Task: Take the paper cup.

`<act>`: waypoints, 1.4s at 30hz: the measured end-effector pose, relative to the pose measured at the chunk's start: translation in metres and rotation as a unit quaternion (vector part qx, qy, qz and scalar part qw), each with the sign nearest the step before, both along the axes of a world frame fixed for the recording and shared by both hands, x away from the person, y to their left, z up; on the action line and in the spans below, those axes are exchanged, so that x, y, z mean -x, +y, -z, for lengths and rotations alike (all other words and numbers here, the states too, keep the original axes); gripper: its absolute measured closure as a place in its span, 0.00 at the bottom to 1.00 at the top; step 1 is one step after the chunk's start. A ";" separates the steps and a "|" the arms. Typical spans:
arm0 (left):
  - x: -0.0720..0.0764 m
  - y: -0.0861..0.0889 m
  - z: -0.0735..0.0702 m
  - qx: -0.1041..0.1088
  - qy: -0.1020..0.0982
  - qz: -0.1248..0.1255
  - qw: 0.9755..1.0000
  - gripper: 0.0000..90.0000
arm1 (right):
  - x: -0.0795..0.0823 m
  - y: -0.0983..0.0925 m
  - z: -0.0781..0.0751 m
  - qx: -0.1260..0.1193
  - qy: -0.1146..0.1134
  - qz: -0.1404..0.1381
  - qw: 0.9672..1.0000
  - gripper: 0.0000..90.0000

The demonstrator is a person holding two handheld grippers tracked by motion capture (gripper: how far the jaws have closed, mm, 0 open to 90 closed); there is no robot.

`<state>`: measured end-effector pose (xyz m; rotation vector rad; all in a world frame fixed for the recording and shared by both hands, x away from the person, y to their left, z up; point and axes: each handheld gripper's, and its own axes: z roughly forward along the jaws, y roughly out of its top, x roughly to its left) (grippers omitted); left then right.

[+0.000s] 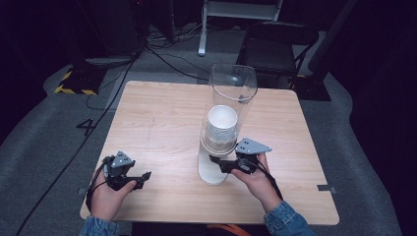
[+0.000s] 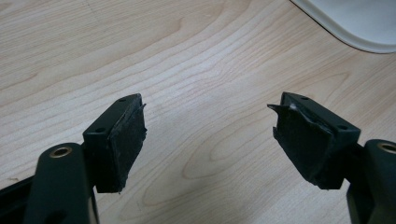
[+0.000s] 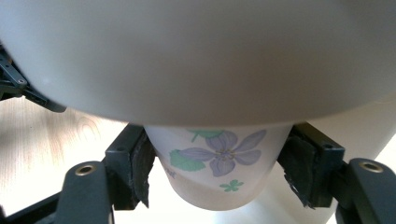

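Observation:
A tall clear tube dispenser (image 1: pixel 234 87) stands on a white base (image 1: pixel 210 173) at the middle of the table and holds a stack of white paper cups (image 1: pixel 221 125). Its pale underside (image 3: pixel 187 56) looms over the right gripper view. The lowest paper cup (image 3: pixel 219 156), printed with a purple flower and green leaves, sticks out below it. My right gripper (image 3: pixel 215 168) is shut on this cup, one pad on each side. In the high view the right gripper (image 1: pixel 220 163) reaches in under the tube. My left gripper (image 1: pixel 143 178) rests open near the table's front left, nothing between its pads (image 2: pixel 127 140).
The wooden table (image 1: pixel 162 118) has bare room to the left and behind the dispenser. A corner of the white base (image 2: pixel 359 23) lies ahead and to the right of the left gripper. A dark chair (image 1: pixel 275 46) and floor cables (image 1: pixel 167 59) lie beyond the far edge.

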<state>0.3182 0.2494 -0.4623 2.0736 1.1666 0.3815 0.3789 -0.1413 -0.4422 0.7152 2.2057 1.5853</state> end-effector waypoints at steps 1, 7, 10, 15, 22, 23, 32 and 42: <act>0.000 0.000 0.000 0.000 0.000 0.000 1.000 0.27 | 0.000 0.000 0.000 0.001 0.000 0.000 1.000 0.37; 0.000 -0.001 0.000 0.001 0.003 0.002 1.000 0.27 | 0.001 0.000 0.000 0.007 -0.003 0.001 1.000 0.38; 0.000 -0.001 0.000 0.003 0.001 0.001 1.000 0.27 | 0.001 0.000 0.000 0.008 -0.003 -0.001 1.000 0.38; 0.000 -0.001 -0.001 0.005 0.000 0.001 1.000 0.27 | 0.001 -0.001 0.002 0.004 -0.006 -0.001 1.000 0.38; 0.000 -0.002 -0.001 0.005 0.001 0.003 1.000 0.27 | -0.002 -0.002 0.003 0.012 -0.019 -0.004 1.000 0.38; 0.000 -0.002 -0.001 0.006 0.001 0.003 1.000 0.27 | -0.002 -0.003 0.003 0.014 -0.020 -0.003 1.000 0.38; 0.000 -0.001 -0.001 0.006 0.001 0.003 1.000 0.27 | -0.002 -0.002 0.005 0.006 -0.017 -0.003 1.000 0.38; 0.000 -0.002 -0.001 0.008 0.001 0.002 1.000 0.27 | 0.001 -0.001 0.007 -0.001 -0.011 0.002 1.000 0.38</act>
